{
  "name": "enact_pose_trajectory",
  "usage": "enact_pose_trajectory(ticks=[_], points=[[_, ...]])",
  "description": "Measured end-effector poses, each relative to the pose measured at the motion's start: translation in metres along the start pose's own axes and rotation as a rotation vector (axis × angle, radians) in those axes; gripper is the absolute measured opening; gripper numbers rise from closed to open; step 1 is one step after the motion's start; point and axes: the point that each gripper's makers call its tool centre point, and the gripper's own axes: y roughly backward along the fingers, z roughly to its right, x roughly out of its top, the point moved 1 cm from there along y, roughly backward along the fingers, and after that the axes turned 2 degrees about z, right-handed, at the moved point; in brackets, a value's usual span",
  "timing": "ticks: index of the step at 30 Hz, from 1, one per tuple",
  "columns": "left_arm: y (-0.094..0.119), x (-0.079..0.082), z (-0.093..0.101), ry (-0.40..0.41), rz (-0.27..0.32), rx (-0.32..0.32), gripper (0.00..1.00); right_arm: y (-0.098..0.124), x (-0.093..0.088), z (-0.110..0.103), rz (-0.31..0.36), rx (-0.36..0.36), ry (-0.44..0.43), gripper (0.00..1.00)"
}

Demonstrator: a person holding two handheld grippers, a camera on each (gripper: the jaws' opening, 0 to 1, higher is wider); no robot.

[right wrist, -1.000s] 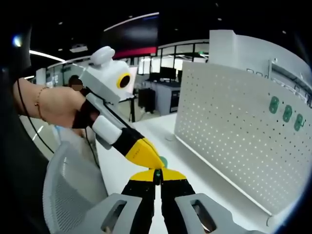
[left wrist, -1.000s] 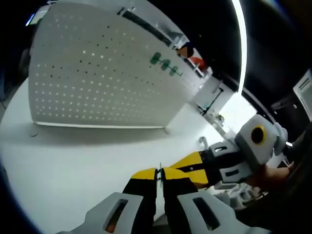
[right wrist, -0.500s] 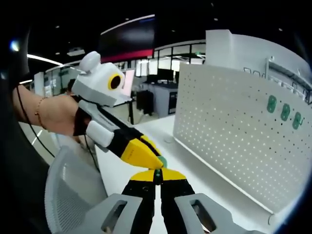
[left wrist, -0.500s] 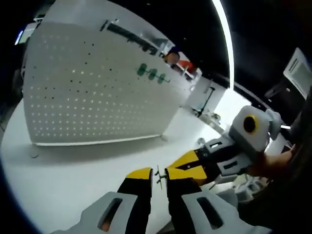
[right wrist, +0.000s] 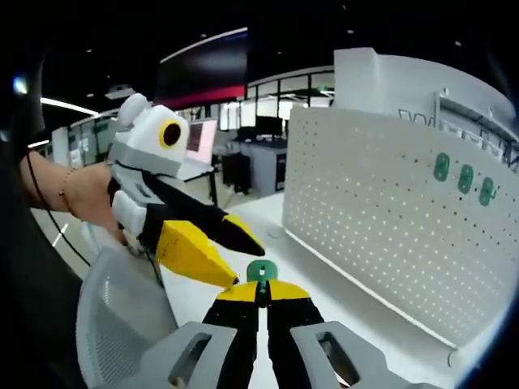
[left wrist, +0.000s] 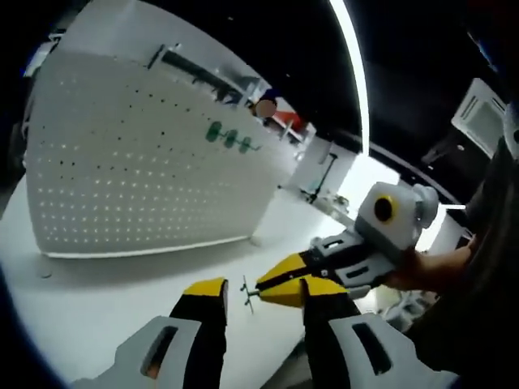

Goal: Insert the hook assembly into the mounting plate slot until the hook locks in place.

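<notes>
Both tools met mid-air—right tool (right wrist: 261,293) clamped the hook assembly (right wrist: 260,272) while left tool (left wrist: 261,293) stood apart, freeing it for the pegboard (right wrist: 381,219) ahead.

- My left gripper (left wrist: 253,296) rises from the bottom edge with its yellow-tipped jaws spread apart.
- I see a thin metal hook (left wrist: 246,292) standing in the gap between them, touching neither jaw.
- The right gripper (left wrist: 261,286) enters from the right with its jaws together at the hook; a hand (left wrist: 426,271) holds it.
- A white perforated mounting plate (left wrist: 138,162) stands upright on the white desk (left wrist: 89,312).
- Three green pieces (left wrist: 228,136) sit on the plate's upper part.
</notes>
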Motion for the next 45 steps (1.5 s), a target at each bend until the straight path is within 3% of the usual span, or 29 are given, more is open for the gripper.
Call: enact_pose_trajectory(ticks=[5,14,28,31,42,45], points=[[-0.004,-0.002,0.011,-0.031,-0.006,-0.012,0.63,0.003,0.002,0.001,0.007,-0.008,-0.003,0.00],[-0.003,0.000,0.012,-0.042,-0.007,0.007,0.79,0.007,0.004,0.005,0.019,-0.015,-0.020,0.00],[-0.004,0.000,0.026,-0.062,-0.004,-0.009,0.89,0.007,0.008,0.005,0.029,-0.017,-0.024,0.00],[-0.004,0.006,0.029,-0.089,0.036,-0.002,0.91,0.007,0.010,0.006,0.033,-0.021,-0.025,0.00],[-0.010,-0.001,0.037,-0.079,0.039,-0.013,1.00,0.006,0.017,0.009,0.061,-0.040,-0.039,0.00],[-0.009,0.002,0.036,-0.121,0.049,0.004,1.00,0.006,0.018,0.010,0.065,-0.042,-0.044,0.00]])
